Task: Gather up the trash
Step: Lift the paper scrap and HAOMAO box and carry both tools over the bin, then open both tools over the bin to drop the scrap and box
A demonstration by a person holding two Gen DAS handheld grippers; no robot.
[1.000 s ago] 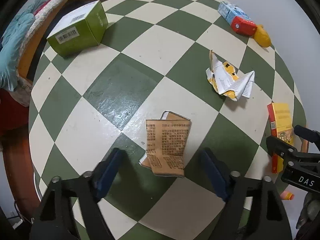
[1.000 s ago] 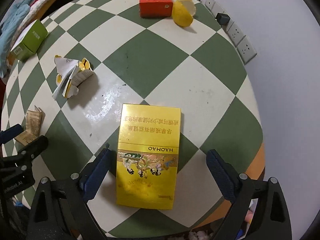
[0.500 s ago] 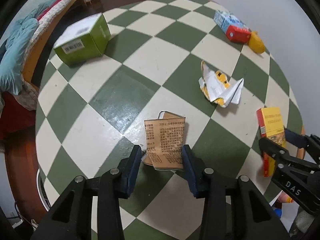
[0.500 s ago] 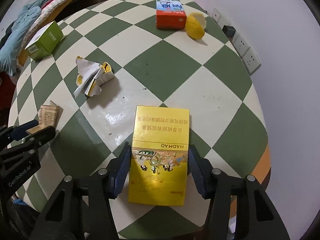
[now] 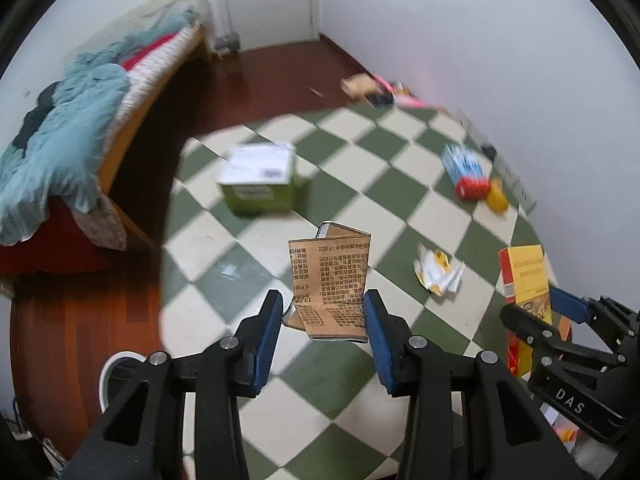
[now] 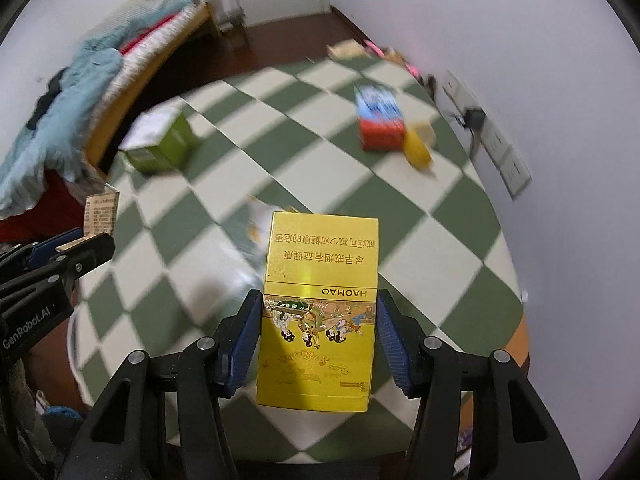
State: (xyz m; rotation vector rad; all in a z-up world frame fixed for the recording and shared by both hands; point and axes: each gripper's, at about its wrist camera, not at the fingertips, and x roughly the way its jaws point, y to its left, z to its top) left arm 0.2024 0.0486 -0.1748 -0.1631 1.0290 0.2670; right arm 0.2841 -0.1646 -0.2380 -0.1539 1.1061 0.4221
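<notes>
My left claw has clamped on the brown printed paper, my right claw on the yellow box. A second ago both lay on the checkered table; now both hang above it. Crumpled wrapper, green box and milk carton remain there, uncollected.

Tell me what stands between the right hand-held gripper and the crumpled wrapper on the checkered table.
The yellow box, clamped in the right hand-held gripper, covers most of the crumpled wrapper in the right wrist view. That gripper is full, so it cannot take the wrapper now.
</notes>
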